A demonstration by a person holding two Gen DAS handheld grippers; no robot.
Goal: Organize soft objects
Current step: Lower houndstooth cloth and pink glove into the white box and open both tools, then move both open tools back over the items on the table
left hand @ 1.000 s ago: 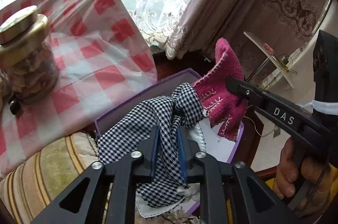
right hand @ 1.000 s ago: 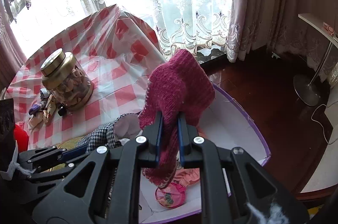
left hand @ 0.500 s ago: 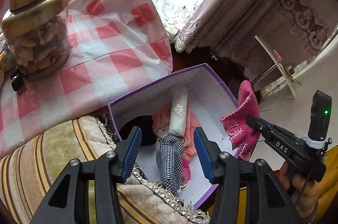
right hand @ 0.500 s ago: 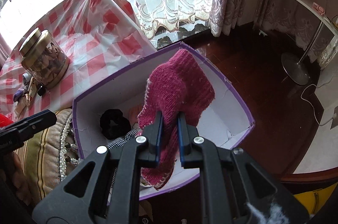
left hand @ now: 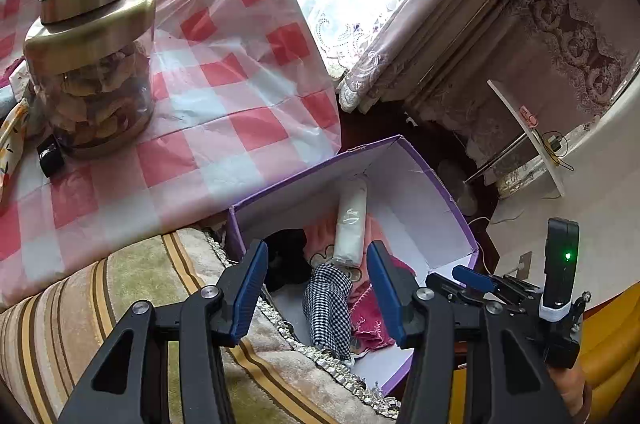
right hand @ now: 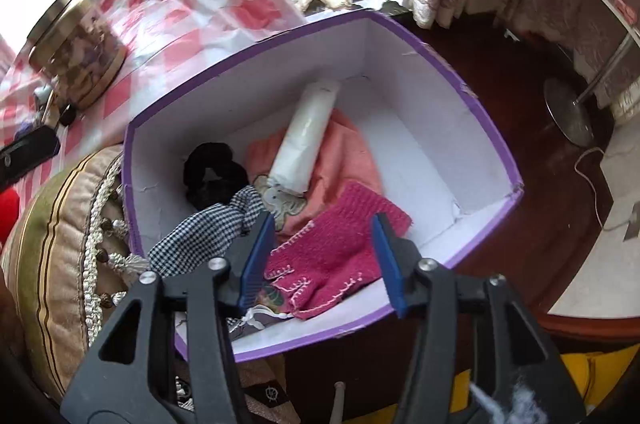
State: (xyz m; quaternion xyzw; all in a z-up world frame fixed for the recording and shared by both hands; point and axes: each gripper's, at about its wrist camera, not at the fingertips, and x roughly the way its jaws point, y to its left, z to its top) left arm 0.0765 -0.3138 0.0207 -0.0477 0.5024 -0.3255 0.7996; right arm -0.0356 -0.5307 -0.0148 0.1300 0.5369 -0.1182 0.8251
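Observation:
A purple box with a white inside [right hand: 400, 39] [left hand: 424, 179] sits beside a striped cushion. Inside it lie a pink knitted glove [right hand: 336, 244] [left hand: 372, 320], a black-and-white checked cloth [right hand: 208, 232] [left hand: 328, 304], a white roll [right hand: 308, 127] [left hand: 352, 220], a peach cloth [right hand: 344, 155] and a black scrunchie [right hand: 212, 175] [left hand: 286, 256]. My right gripper [right hand: 322, 258] is open and empty just above the glove. My left gripper [left hand: 316, 290] is open and empty above the box's near edge. The right gripper also shows in the left wrist view [left hand: 472, 278].
A striped cushion with beaded trim [left hand: 120, 296] [right hand: 64, 244] lies left of the box. A gold-lidded glass jar [left hand: 92, 63] [right hand: 76, 51] stands on a red-checked tablecloth [left hand: 224, 95]. Curtains, dark wooden floor [right hand: 532, 183] and a lamp stand base [right hand: 568, 115] are to the right.
My left gripper opened and dropped the checked cloth into the box, then drew back. My right gripper opened and let the pink glove fall into the box.

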